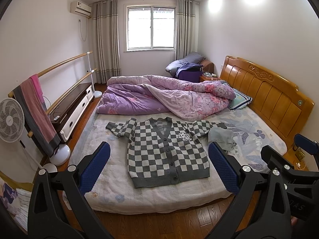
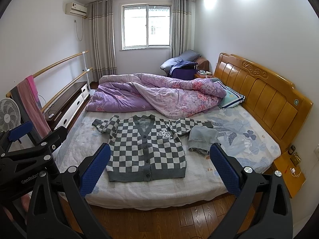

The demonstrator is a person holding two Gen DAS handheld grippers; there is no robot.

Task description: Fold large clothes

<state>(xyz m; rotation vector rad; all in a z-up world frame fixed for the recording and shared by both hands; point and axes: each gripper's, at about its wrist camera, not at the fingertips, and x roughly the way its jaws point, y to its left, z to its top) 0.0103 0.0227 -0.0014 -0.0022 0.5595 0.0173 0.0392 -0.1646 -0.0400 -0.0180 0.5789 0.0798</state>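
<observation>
A grey-and-white checkered cardigan [image 1: 163, 149] lies flat, front up and buttoned, on the near half of the bed [image 1: 111, 191]; it also shows in the right wrist view [image 2: 145, 149]. Its left sleeve is folded in and its right sleeve stretches toward a small pale-blue garment [image 1: 221, 137], which also shows in the right wrist view [image 2: 202, 137]. My left gripper [image 1: 159, 169] is open and empty, held above the floor before the bed's near edge. My right gripper [image 2: 159, 169] is open and empty beside it, to the right.
A rumpled purple floral quilt [image 1: 169, 95] covers the far half of the bed. A wooden headboard [image 1: 265, 95] is at the right. A fan [image 1: 11, 119], a towel rail and a low cabinet [image 1: 73, 107] stand along the left. Wooden floor [image 1: 163, 223] lies below me.
</observation>
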